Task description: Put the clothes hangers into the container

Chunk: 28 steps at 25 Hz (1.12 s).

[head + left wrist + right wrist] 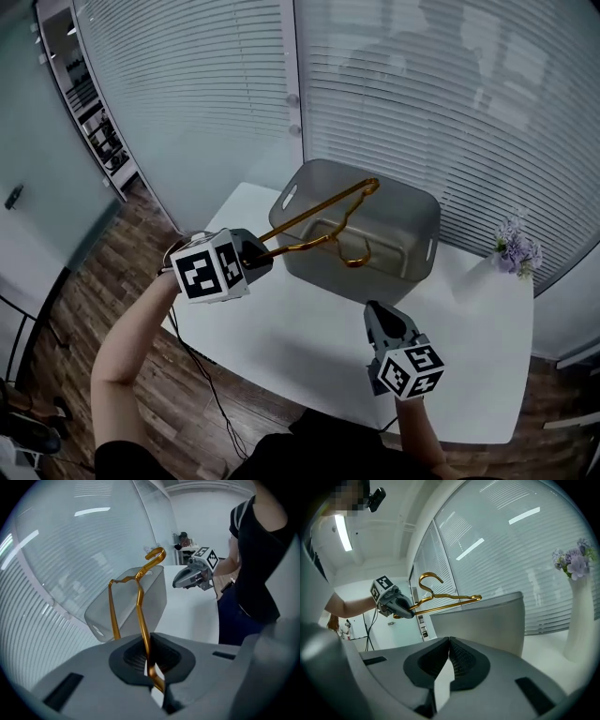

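A gold wire clothes hanger (319, 217) is held in the air, its far end over the grey translucent container (412, 230) on the white table (300, 328). My left gripper (262, 255) is shut on one end of the hanger, left of the container. In the left gripper view the hanger (140, 606) runs up from the shut jaws, with the container (154, 603) behind it. My right gripper (380, 314) hovers over the table in front of the container, shut with nothing in it. The right gripper view shows the hanger (445, 599) above the container's rim (487, 604).
A white vase with purple flowers (516, 248) stands at the table's far right corner, near the right gripper's side (579, 597). Window blinds run behind the table. Wooden floor and cables lie to the left below the table edge.
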Each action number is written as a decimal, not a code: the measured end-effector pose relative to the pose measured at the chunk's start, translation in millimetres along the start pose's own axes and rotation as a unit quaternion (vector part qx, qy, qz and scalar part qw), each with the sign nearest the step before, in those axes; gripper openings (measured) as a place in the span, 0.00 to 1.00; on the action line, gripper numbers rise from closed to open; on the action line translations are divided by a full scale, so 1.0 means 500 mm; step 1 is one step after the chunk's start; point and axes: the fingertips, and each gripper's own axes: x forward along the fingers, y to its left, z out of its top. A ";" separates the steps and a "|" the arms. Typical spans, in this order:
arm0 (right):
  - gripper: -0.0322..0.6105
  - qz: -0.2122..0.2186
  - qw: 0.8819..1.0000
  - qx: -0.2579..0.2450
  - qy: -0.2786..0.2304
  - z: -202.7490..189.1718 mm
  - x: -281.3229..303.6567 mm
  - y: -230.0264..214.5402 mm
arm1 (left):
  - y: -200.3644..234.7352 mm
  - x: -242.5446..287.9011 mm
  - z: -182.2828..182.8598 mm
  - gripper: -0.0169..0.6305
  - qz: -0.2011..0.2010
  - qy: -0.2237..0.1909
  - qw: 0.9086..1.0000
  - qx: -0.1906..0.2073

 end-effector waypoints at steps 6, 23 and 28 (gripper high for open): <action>0.09 -0.014 1.000 0.009 -0.007 -0.002 -0.003 -0.025 | 0.020 0.026 0.050 0.04 -0.054 0.023 0.994 0.090; 0.09 -0.020 0.999 0.038 -0.012 -0.018 -0.026 -0.072 | 0.129 0.158 0.149 0.04 -0.072 0.090 0.978 0.176; 0.09 -0.016 0.999 0.047 -0.012 -0.031 -0.021 -0.087 | 0.128 0.206 0.159 0.04 -0.083 0.103 0.974 0.186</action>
